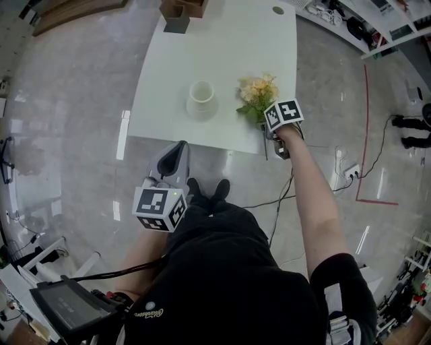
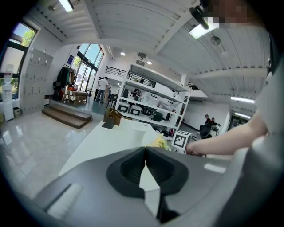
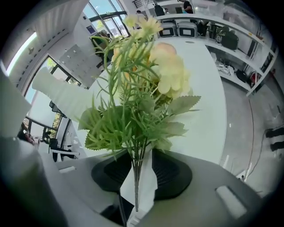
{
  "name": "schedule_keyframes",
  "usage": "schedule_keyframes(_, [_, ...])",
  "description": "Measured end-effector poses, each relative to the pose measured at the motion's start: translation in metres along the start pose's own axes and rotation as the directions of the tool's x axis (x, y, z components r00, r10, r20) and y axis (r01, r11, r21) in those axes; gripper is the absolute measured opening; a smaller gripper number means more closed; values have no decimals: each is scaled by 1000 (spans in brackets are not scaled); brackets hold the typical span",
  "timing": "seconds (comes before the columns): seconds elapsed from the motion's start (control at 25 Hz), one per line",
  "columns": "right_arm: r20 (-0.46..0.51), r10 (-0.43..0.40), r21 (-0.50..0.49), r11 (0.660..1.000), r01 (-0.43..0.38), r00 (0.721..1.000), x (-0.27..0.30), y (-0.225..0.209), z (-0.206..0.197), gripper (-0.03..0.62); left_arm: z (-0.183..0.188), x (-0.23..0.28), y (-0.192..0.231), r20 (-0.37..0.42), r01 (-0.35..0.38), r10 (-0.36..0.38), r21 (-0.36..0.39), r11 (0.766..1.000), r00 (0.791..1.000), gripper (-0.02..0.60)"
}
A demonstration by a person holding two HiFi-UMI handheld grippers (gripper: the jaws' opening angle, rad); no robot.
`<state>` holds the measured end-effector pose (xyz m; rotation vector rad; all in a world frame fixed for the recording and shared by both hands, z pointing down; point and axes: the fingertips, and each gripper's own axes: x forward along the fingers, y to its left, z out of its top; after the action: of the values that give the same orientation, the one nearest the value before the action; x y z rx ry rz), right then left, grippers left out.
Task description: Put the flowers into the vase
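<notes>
A white ribbed vase (image 1: 201,98) stands upright near the front of the white table (image 1: 222,47); it also shows in the right gripper view (image 3: 57,95). A bunch of pale yellow flowers (image 1: 258,93) with green leaves lies to the vase's right, its stems reaching over the table's front edge. My right gripper (image 1: 273,135) points steeply down at those stems. The thin stems (image 3: 136,177) run through the gap between its jaws (image 3: 141,153), and the pads stand apart from them. My left gripper (image 1: 180,149) hangs shut and empty in front of the table (image 2: 145,150).
A wooden box (image 1: 183,10) sits at the table's far edge. Cables and a power strip (image 1: 350,172) lie on the floor to the right, beside a red tape line (image 1: 367,135). Shelving (image 2: 151,104) and people (image 2: 103,88) stand beyond the table.
</notes>
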<state>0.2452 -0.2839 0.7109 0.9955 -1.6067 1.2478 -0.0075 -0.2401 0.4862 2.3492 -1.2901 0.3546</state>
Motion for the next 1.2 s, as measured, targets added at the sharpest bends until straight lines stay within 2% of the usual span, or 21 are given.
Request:
schedule_keyframes(0.12, [-33, -12, 11, 1000, 13, 999, 1, -7, 0, 82, -1, 0, 0, 1, 0, 0, 1, 1000, 1000, 8])
schedule_keyframes(0.48, [-53, -26, 6, 1000, 27, 998, 3, -10, 1, 36, -1, -1, 1, 1, 0, 0, 8, 1000, 1000, 8])
schedule_keyframes(0.68, [13, -28, 1, 1000, 28, 1000, -5, -3, 7, 31, 0, -5, -1, 6, 3, -3, 14, 1000, 1000, 8])
schedule_keyframes(0.88, [129, -24, -6, 1000, 25, 991, -26, 8, 16, 28, 4, -11, -4, 18, 10, -10, 18, 1000, 1000, 8])
schedule_keyframes(0.96, [213, -24, -5, 1000, 26, 977, -41, 15, 23, 28, 7, -13, -6, 28, 15, -15, 23, 1000, 999, 8])
schedule_keyframes(1.04, [323, -20, -2, 1000, 22, 946, -62, 25, 33, 28, 10, -15, -7, 40, 17, -18, 29, 999, 999, 8])
schedule_keyframes(1.2, [548, -38, 6, 999, 42, 836, -109, 47, 46, 28, 18, -20, -8, 60, 23, -26, 41, 999, 998, 8])
